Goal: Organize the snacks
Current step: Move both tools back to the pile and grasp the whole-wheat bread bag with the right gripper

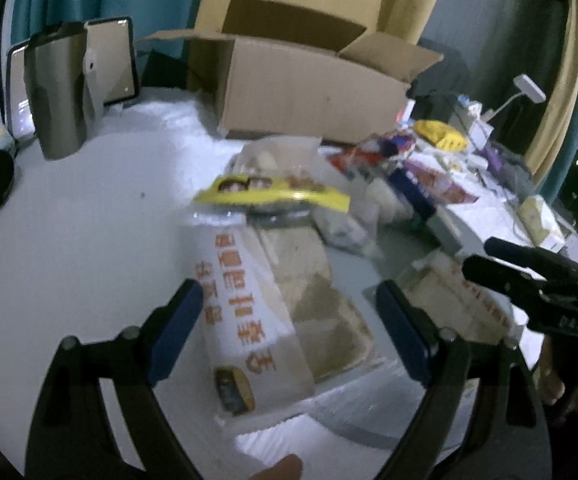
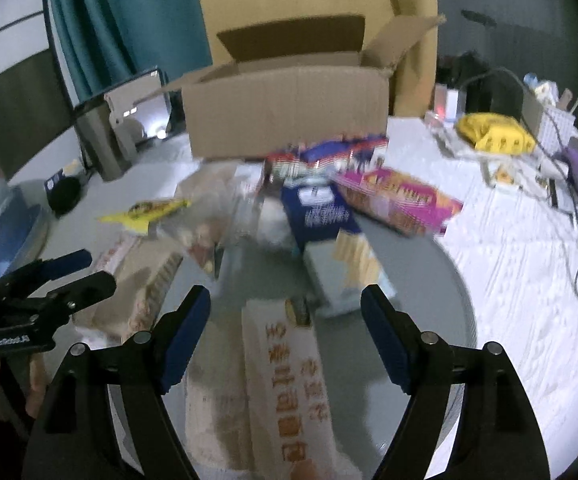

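While both jaws gape, two orange-lettered packets [image 1: 249,300] face one box [image 1: 309,92].

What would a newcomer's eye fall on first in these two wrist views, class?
Probably the big open cardboard box at the back of the table, with a jumble of snack packets before it. Nearer, each open gripper, left and right, frames a long white packet with orange lettering.

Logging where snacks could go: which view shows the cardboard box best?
The right wrist view: the cardboard box sits near centre, flaps open. The left wrist view shows the same box higher up, equally blurred. Neither view shows its inside.
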`<state>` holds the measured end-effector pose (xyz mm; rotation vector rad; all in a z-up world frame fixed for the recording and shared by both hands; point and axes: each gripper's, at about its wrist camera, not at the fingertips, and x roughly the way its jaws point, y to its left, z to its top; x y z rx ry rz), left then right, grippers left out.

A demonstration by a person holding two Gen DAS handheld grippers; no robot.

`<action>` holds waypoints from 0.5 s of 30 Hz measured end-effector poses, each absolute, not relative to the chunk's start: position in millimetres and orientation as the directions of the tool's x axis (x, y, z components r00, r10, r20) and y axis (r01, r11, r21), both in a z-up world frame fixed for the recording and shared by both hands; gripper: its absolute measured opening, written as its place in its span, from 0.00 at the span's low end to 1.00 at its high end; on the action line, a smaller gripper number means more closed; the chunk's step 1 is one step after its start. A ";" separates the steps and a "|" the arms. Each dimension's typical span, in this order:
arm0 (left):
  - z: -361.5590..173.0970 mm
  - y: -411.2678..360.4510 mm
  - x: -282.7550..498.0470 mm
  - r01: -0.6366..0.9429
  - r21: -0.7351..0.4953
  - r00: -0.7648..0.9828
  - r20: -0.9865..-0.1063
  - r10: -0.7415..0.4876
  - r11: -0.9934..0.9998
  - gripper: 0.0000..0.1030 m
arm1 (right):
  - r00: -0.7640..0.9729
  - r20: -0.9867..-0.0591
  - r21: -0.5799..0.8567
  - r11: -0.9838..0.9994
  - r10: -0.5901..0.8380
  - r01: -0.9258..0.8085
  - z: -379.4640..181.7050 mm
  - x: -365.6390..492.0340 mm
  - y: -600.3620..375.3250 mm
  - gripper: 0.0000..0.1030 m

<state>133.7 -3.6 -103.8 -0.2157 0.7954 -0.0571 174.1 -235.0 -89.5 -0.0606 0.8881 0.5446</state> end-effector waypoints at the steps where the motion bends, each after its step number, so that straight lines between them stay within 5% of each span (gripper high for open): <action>1: -106.3 -4.0 134.3 -0.033 -0.210 0.692 -0.710 -0.130 0.977 0.87 | 0.495 -0.756 0.176 0.861 0.428 -0.476 -92.8 171.6 -234.4 0.78; 15: -128.0 -19.8 144.3 -0.004 -0.150 0.626 -0.772 -0.115 0.989 0.98 | 0.422 -0.826 0.108 0.840 0.374 -0.532 -123.9 148.5 -211.6 0.92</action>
